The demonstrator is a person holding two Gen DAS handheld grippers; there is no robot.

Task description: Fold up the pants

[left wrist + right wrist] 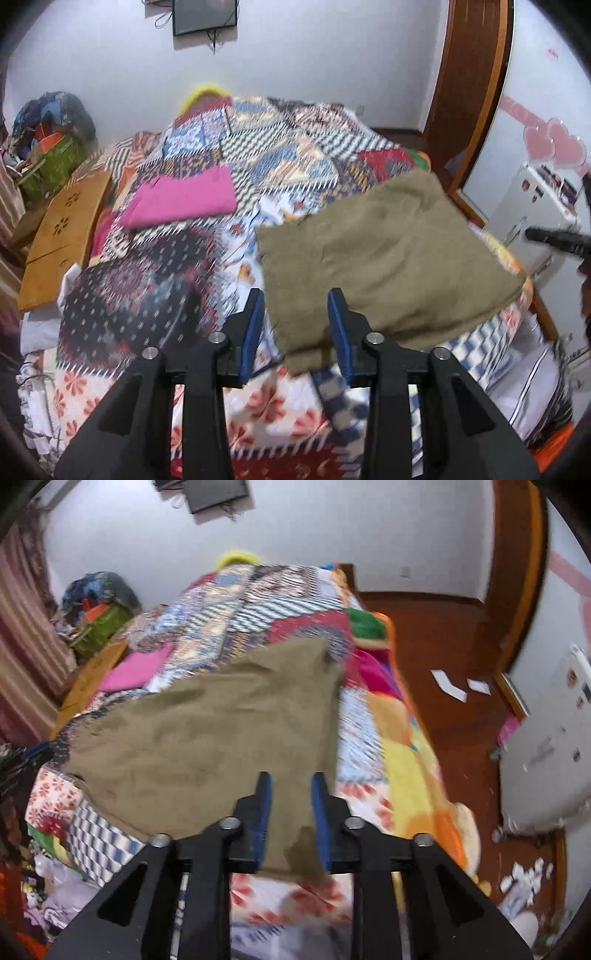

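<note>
The folded olive-brown cloth pants (384,254) lie flat on the patchwork quilt (295,155) just ahead of the left gripper (295,325) and right gripper (290,812), both parted with pads clear of the cloth, likely letting go.

- The bed (295,155) carries everything, spread with a patchwork cover (280,590) of striped, floral and checked panels.
- The olive pants (384,254), folded into a flat packet, lie on the cover near the bed's near right edge.
- A folded pink cloth (184,201) lies further back to the left, well apart from the pants.
- A dark dotted fabric (140,291) lies on the near left part of the cover.
- A wooden board (62,236) with flower-shaped cut-outs rests along the bed's left edge.
- Something yellow (205,92) shows at the far end; the blur hides what it is.
</note>
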